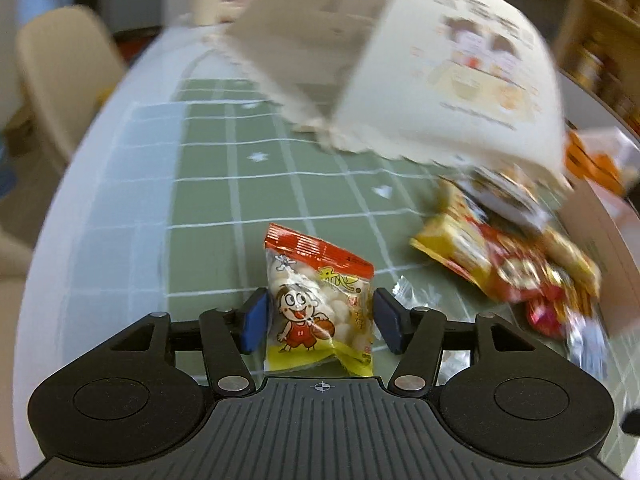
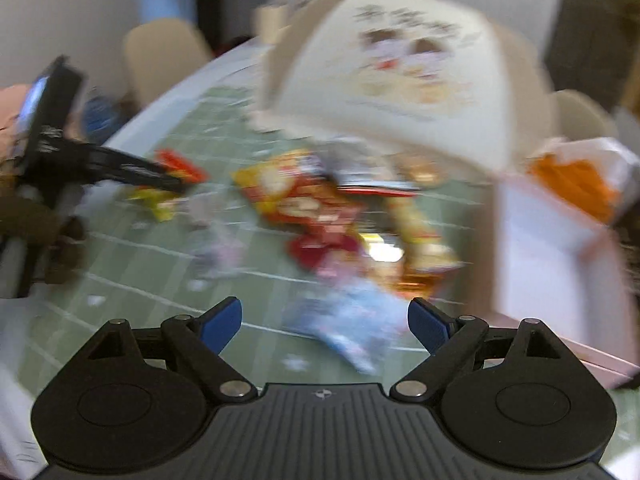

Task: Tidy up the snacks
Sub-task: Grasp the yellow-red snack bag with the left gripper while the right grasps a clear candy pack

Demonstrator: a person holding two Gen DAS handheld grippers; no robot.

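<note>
So, quick rundown, grippers first and then outward:

Left gripper (image 1: pixel 320 316): its blue pads sat on either side of the little snack packet (image 1: pixel 320 304), the one with the cartoon kid and an orange top. They looked touching or nearly so, but I couldn't tell whether the packet was truly pinched or just framed between them.

Right gripper (image 2: pixel 325 322): spread wide with nothing in it. A pale blue-white wrapper (image 2: pixel 352 320) lay on the cloth just ahead between the fingers, too smeared to identify.

Snack pile (image 1: pixel 516 256): the rest of the snacks sat in a loose heap of yellow and red bags to the right of the left gripper, on the green grid tablecloth (image 1: pixel 224 184). A small clear wrapper (image 1: pixel 402 290) lay just beside the right pad.

Big cream box (image 1: pixel 420 64): tilted up over the far side of the pile, flaps open, printed face showing. Badly blurred in both views, so how it was supported wasn't clear.

Pink box (image 2: pixel 560 240): open, just right of the heap, near an orange carton (image 2: pixel 572 184).

What could go wrong: a soft, puffy packet grabbed near its lower half could slip or twist out if the squeeze was light. The cream box looked unsteady and could drop onto the heap. With that much blur, the right gripper could easily shove the pale wrapper away instead of straddling it.
</note>
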